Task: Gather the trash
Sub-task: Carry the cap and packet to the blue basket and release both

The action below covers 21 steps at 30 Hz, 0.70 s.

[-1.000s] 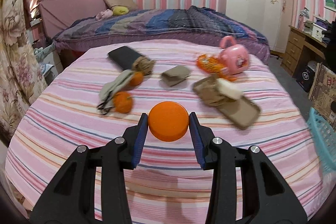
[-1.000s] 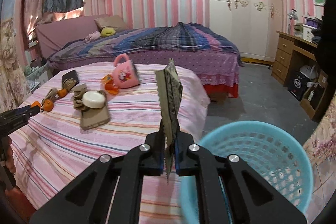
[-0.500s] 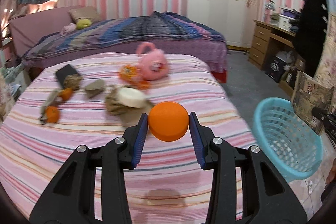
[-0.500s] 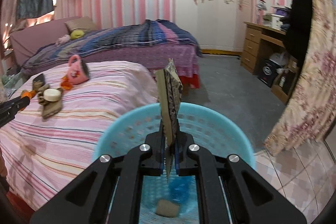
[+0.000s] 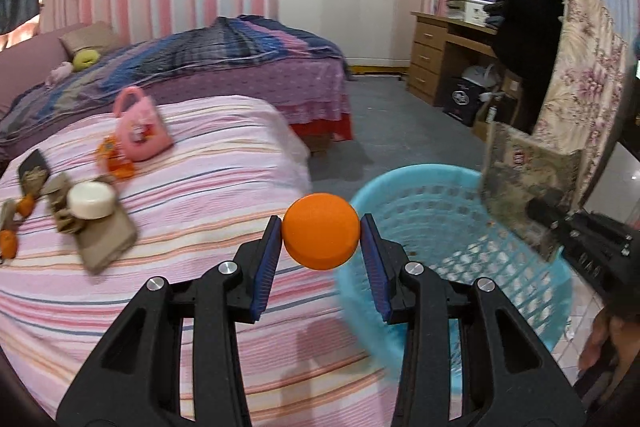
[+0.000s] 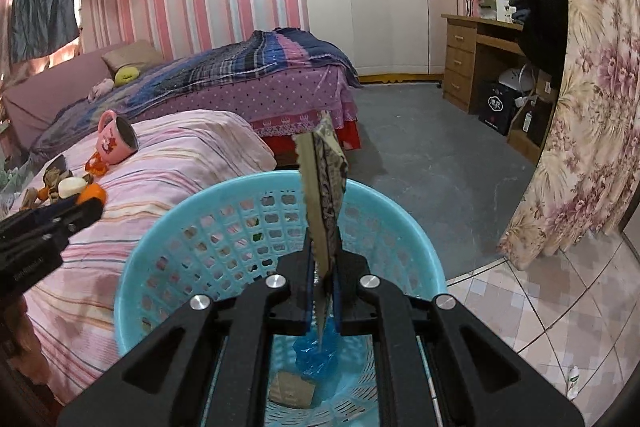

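My left gripper is shut on a smooth round orange thing, held at the edge of the pink striped bed beside the rim of a light blue plastic basket. My right gripper is shut on a flat brown foil packet with a serrated edge, standing upright over the blue basket. A blue plastic scrap and a brown piece lie in its bottom. The left gripper shows at the left of the right wrist view. The packet shows at the right of the left wrist view.
On the striped bed lie a pink mug, an orange wrapper, a white round block on brown card and small orange pieces. A second bed, a wooden desk and a floral curtain border the grey floor.
Both views have swung right, from the bed to the basket. The left gripper carried the orange thing to the basket's rim. The right gripper brought the packet over the basket.
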Available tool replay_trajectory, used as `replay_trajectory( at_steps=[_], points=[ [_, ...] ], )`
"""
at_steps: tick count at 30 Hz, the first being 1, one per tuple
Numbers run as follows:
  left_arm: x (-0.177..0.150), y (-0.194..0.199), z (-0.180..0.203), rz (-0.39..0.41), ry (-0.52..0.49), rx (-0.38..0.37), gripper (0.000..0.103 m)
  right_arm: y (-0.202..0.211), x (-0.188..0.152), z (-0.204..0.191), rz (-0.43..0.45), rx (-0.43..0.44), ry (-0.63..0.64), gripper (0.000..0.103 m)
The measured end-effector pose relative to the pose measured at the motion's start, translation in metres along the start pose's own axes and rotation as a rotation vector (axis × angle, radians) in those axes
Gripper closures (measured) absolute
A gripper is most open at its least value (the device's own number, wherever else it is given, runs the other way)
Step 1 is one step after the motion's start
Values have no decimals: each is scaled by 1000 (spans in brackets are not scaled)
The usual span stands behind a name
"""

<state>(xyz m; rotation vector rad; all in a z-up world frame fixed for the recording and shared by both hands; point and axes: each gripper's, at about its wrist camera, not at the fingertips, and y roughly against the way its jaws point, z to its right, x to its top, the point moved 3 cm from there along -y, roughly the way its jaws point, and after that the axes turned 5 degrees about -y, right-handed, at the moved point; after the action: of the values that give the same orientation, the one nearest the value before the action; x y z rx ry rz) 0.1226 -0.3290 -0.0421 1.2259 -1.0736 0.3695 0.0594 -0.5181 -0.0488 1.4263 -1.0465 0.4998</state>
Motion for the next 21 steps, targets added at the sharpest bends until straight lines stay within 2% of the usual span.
replay_trajectory(
  at_steps=[5,7,8,10,11,18,21],
  points=[
    [4,-12,22,-1,-41,-16,64,-2,-2,5,-6,3,-3,96],
    [7,-17,27,-7,-40,-44,64,-2,-2,7,-7,4,-3,96],
    [7,-17,29,-4,-41,-49,60,-2,-2,7,-7,3,-4,96],
    [8,-15,30,1,-41,-46,29,-2,-3,8,-6,1,-6,96],
    [8,-13,28,14,-37,-26,24,-2,-3,8,-6,1,-7,96],
    [11,-3,-8,31,-3,53,11,-3,-3,1,2,-16,13,95],
    [10,5,-34,34,29,79,10,-5,-4,-1,-6,-28,10,94]
  ],
)
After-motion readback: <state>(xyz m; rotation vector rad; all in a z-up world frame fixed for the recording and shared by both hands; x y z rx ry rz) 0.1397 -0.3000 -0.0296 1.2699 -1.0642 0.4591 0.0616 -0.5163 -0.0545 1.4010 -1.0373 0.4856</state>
